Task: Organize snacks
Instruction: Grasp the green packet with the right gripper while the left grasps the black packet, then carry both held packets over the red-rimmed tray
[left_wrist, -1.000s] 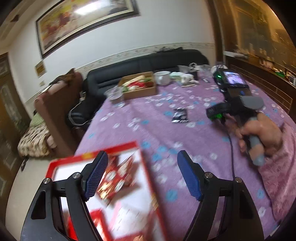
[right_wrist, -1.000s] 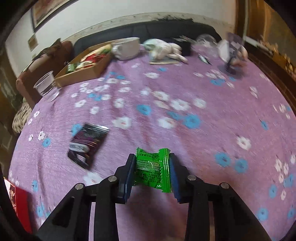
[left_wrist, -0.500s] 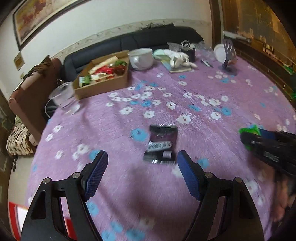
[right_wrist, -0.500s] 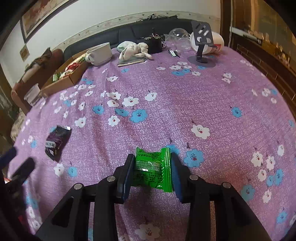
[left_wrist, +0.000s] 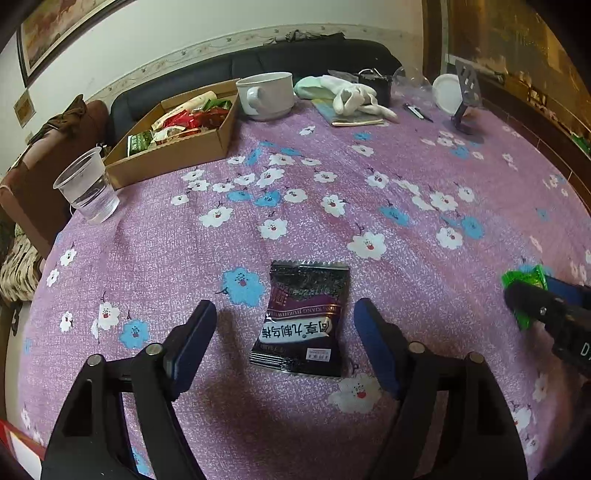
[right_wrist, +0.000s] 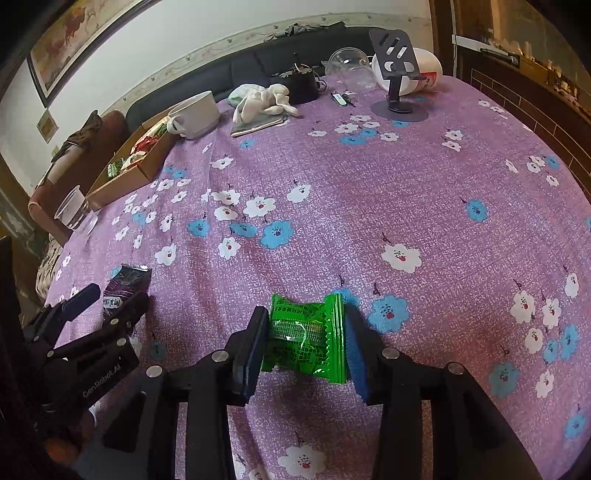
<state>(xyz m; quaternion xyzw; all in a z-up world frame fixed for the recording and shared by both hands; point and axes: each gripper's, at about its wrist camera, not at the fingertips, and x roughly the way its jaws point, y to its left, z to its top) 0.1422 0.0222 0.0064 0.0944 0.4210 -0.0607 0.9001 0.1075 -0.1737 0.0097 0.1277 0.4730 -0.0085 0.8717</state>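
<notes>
Left gripper jaws closing, not yet touching dark packet; right gripper pinches green packet. Slick wrapper might squirt sideways.

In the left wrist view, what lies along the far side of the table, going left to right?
Clear plastic cup → cardboard snack box → white mug → white cloth → black phone stand.
</notes>
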